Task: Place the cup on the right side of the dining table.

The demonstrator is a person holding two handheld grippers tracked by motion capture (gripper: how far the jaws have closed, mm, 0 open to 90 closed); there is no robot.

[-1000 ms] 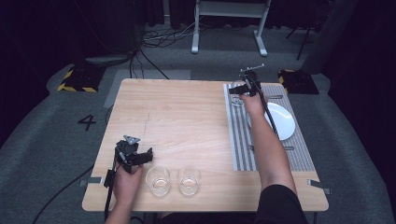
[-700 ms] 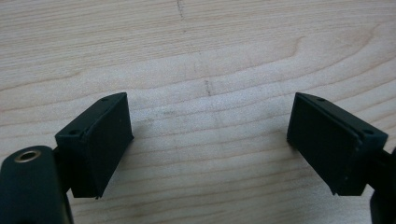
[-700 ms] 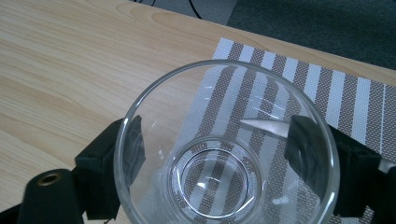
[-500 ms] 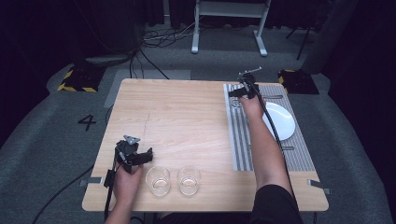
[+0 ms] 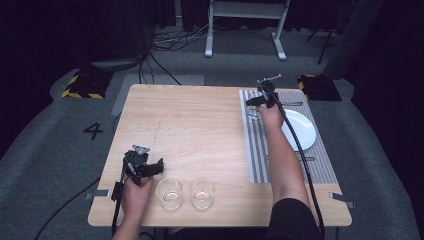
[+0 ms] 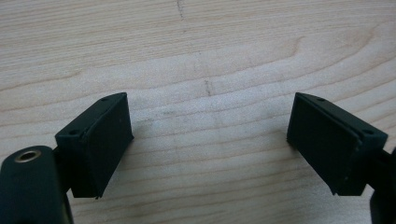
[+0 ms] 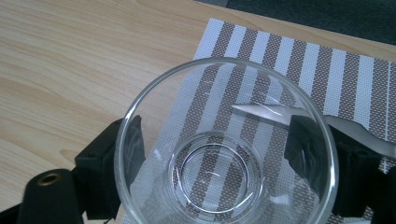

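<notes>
Currently right tongs bracket a clear glass tumbler on the striped placemat; grip contact unclear. Knife lies just beyond, white plate alongside. Left tongs apart over bare tabletop, two glasses beside them.

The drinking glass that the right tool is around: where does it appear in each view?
High view: drinking glass at the striped placemat's far left corner, below the right tool.
Right gripper view: glass centre, between the jaws.
Left gripper view: bare wooden table.
Shared landmark: the placemat.
</notes>
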